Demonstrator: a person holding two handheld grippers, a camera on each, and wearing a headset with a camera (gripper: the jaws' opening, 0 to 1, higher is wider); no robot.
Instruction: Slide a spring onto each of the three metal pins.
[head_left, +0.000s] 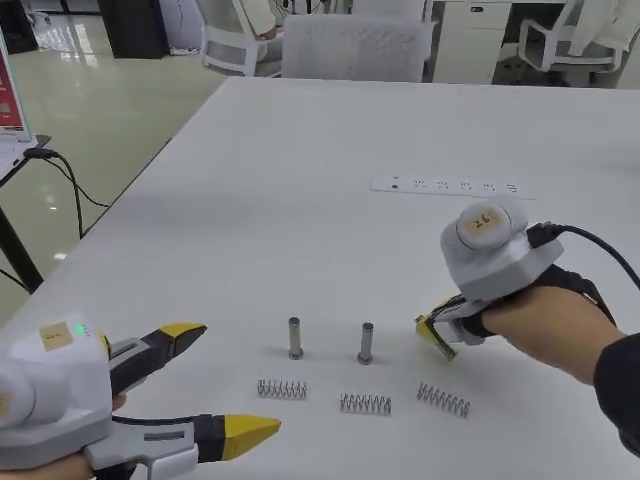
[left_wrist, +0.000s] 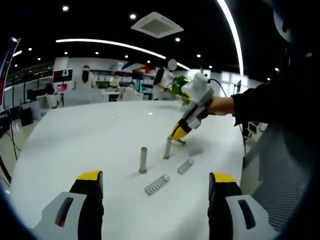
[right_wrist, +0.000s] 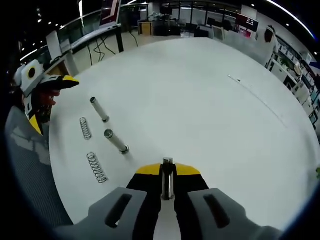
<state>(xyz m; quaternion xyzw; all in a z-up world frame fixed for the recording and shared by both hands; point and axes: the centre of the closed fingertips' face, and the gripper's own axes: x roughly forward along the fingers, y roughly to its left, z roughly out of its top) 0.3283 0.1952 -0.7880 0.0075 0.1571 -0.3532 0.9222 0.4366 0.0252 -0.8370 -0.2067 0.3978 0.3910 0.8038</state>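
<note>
- My right gripper (head_left: 437, 335) is squeezing the third pin (right_wrist: 167, 180), right of the two standing pins (head_left: 295, 338).
- My left gripper (head_left: 232, 380) is hanging open.
- Three springs (head_left: 365, 403) are lying nearer me, none on yet. I think standing this pin up comes next.

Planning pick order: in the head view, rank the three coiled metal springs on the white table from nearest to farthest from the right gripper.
1. Right-hand coiled metal spring, beside the right gripper.
2. Middle coiled metal spring, centre of the row.
3. Left-hand coiled metal spring, far end.

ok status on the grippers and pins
Left gripper open. Right gripper shut on third pin. Two pins upright, three springs loose on table. Power strip well clear.
</note>
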